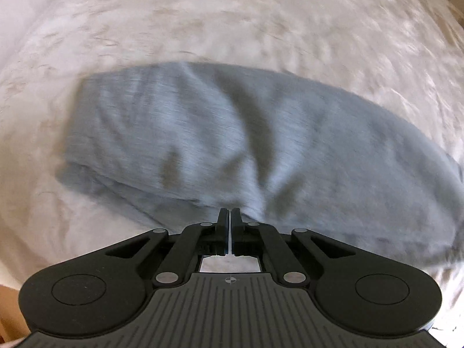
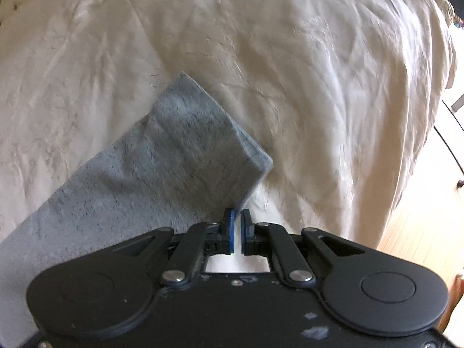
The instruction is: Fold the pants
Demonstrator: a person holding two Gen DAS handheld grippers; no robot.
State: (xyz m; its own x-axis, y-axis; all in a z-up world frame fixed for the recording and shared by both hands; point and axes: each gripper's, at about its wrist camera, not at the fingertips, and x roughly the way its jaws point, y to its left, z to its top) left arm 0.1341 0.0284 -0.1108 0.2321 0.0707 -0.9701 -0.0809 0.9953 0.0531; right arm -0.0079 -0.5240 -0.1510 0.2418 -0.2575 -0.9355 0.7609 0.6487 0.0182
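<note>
The grey pants (image 1: 232, 142) lie folded on the cream bedspread (image 1: 261, 23) of the bed, one layer doubled over another at their left end. The left gripper (image 1: 229, 213) has its jaws pressed together at the near edge of the cloth, though whether it pinches any I cannot tell. The right gripper (image 2: 237, 216) sits at the corner of the leg end with only a narrow gap between its blue pads (image 2: 231, 226), seemingly empty.
</note>
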